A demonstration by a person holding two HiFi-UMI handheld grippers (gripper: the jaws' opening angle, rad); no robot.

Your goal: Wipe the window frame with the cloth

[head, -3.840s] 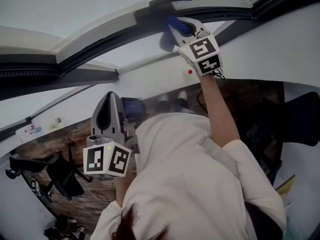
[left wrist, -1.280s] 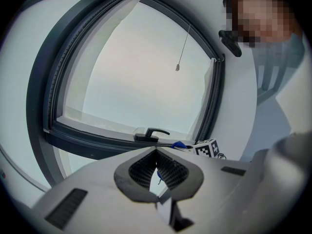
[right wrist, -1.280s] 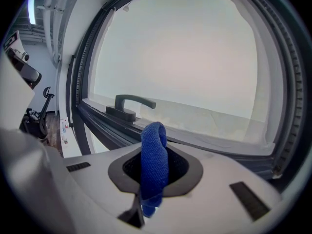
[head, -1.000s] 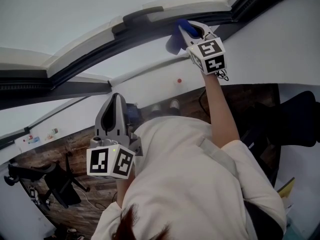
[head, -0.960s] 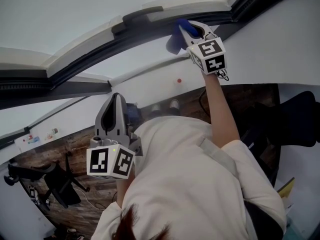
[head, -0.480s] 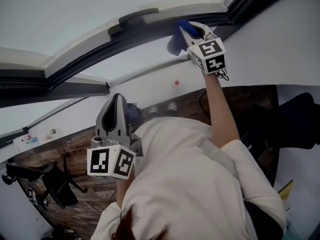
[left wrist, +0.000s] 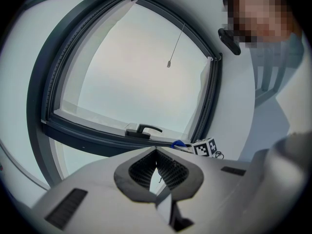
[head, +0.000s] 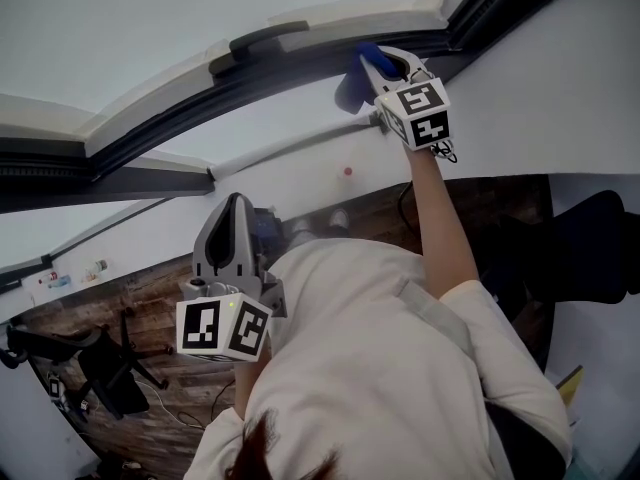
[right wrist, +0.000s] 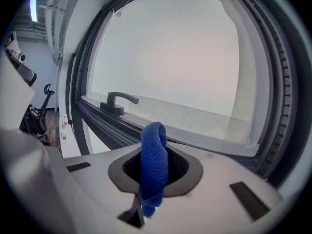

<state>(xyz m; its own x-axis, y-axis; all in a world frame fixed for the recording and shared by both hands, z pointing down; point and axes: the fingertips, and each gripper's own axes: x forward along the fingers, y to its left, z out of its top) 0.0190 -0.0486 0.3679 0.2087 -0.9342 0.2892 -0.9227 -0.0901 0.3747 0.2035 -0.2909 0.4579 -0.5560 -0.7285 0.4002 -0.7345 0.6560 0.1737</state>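
Two jaws of the grey right gripper (right wrist: 155, 162) pinch a folded blue fibre cloth (right wrist: 154, 155). This gripper is raised to the dark grey window frame (head: 290, 66), and the cloth lies at its lower rail, right of the black window handle (head: 268, 36). The grey left gripper (left wrist: 156, 156) is low before the person's white top (head: 380, 368), with its jaws pressed together and nothing between them.

1. The floor (head: 150, 288) is of dark wooden planks.
2. A black office chair (head: 105, 363) stands on it at the left, and another dark chair (head: 590, 248) at the right.
3. A white ledge (head: 130, 238) carries a few small items (head: 95, 267), too small to tell.
4. The window frame (head: 180, 118) bears a dark handle (head: 265, 38) on its lower rail, and a blue cloth (head: 352, 80) is at that rail.
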